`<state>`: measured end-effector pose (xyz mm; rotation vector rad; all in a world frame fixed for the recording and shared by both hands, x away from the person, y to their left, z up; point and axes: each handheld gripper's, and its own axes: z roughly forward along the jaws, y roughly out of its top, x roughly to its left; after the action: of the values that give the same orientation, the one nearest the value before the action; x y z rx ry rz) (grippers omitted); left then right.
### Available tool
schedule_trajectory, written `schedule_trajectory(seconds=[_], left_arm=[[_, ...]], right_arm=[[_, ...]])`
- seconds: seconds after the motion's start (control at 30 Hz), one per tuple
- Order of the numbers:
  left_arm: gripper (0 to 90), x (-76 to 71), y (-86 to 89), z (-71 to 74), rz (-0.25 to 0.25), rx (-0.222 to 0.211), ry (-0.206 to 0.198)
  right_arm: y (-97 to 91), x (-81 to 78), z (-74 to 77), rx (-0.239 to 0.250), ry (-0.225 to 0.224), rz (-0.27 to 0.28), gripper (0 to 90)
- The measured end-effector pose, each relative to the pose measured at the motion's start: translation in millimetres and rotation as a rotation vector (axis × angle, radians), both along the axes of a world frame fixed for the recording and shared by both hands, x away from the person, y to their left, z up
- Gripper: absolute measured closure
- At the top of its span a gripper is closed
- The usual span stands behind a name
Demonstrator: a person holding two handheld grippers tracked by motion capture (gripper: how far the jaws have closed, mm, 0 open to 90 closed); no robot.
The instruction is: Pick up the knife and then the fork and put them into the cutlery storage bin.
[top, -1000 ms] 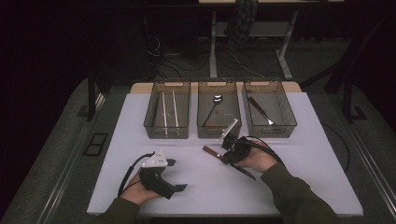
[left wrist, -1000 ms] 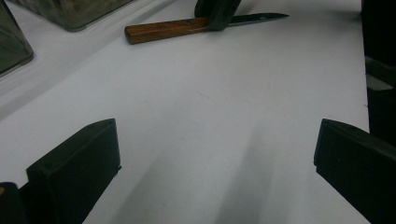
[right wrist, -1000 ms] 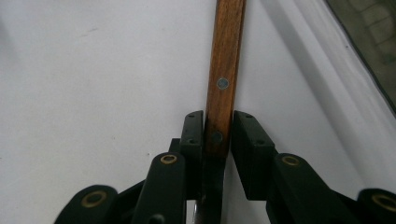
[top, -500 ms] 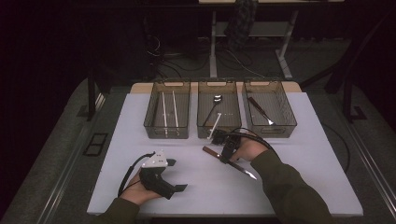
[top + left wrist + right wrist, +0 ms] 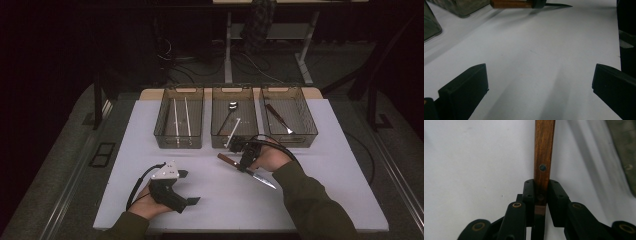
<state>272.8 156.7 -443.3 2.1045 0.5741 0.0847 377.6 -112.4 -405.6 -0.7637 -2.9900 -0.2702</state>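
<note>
- Now clamped in the right gripper (image 5: 243,159), a wooden-handled knife with a pointed steel blade (image 5: 246,171) hangs clear of the white worktop (image 5: 320,165), just in front of the middle one of three clear plastic bins along the far edge.
- Compared with a second ago, the gripper and its load sit slightly farther right and nearer the bins; the knife now lies slanted, its handle end towards the left bin and its tip towards the near right corner.
- Its jaws have just been closing a little further, and the right gripper view shows both pads pressed flat against the brown riveted handle (image 5: 543,157), so the hold looks settled.
- Meanwhile the left gripper (image 5: 187,197) rests near the near edge, left of centre, in the same place as a second ago; its jaws stand wide with nothing between them, and bare worktop shows beyond them.
- Contents hint at a sort by kind: two thin white rods in the left clear bin (image 5: 179,120), a metal spoon in the middle clear bin (image 5: 234,119), and a dark-handled knife in the right clear bin (image 5: 288,117).
- Judged from that, the grasp is done and the carry has begun; the right bin seems the likely goal, though the frames cannot confirm it.
</note>
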Motion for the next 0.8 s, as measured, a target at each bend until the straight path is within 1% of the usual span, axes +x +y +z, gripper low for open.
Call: schedule_trajectory(seconds=[0.03,0.17,0.27,0.37,0.53,0.63,0.8], left_arm=[[0.0,-0.2,-0.1,0.1,0.001,0.000,0.000],[0.0,-0.4,-0.2,0.1,0.001,0.002,0.001],[0.0,-0.3,-0.1,-0.1,0.001,0.001,0.001],[0.0,-0.1,0.1,-0.1,0.001,-0.003,0.000],[0.0,0.0,0.1,-0.1,0.001,-0.003,0.001],[0.0,0.0,0.0,-0.3,0.002,-0.004,0.003],[0.0,-0.1,0.2,0.0,0.004,-0.005,0.002]], right_arm=[[-3.6,0.0,2.5,0.019,-0.008,-0.005,76.4],[-18.9,-1.3,10.8,0.118,-0.023,-0.028,76.4],[-30.8,-3.1,14.7,0.175,-0.046,-0.042,76.4],[-43.3,-4.5,17.2,0.233,-0.070,-0.068,76.4],[-65.6,-8.4,22.1,0.340,-0.124,-0.117,76.3],[-78.5,-12.7,24.5,0.419,-0.158,-0.142,76.3],[-97.5,-19.6,25.7,0.543,-0.228,-0.170,76.3]])
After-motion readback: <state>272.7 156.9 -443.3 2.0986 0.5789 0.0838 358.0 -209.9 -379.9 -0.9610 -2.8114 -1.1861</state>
